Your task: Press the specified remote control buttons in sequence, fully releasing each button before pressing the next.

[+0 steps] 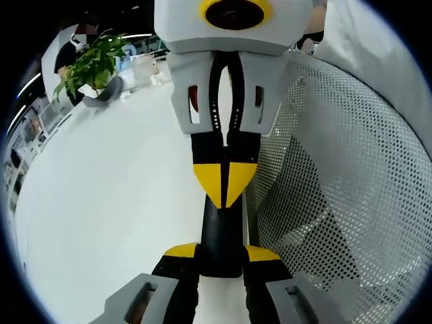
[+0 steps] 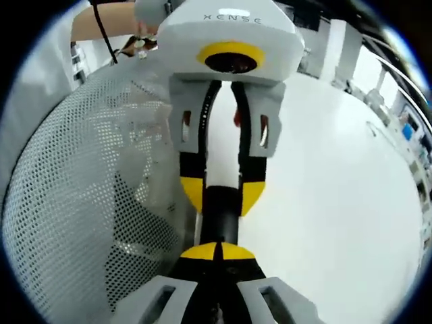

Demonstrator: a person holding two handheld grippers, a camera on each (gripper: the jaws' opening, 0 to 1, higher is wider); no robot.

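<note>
A black remote control is clamped by its sides between the yellow tips of my left gripper, which is shut on it above a white table. My right gripper faces it from the top of the left gripper view, jaws shut, its joined yellow tips resting on the remote's far end. In the right gripper view my right gripper has its tips together against the remote, and the left gripper holds the remote from the top. The buttons are hidden.
A white perforated mesh wall, curved, stands close beside both grippers. A potted green plant and a person are at the table's far end. A bare forearm shows above the mesh.
</note>
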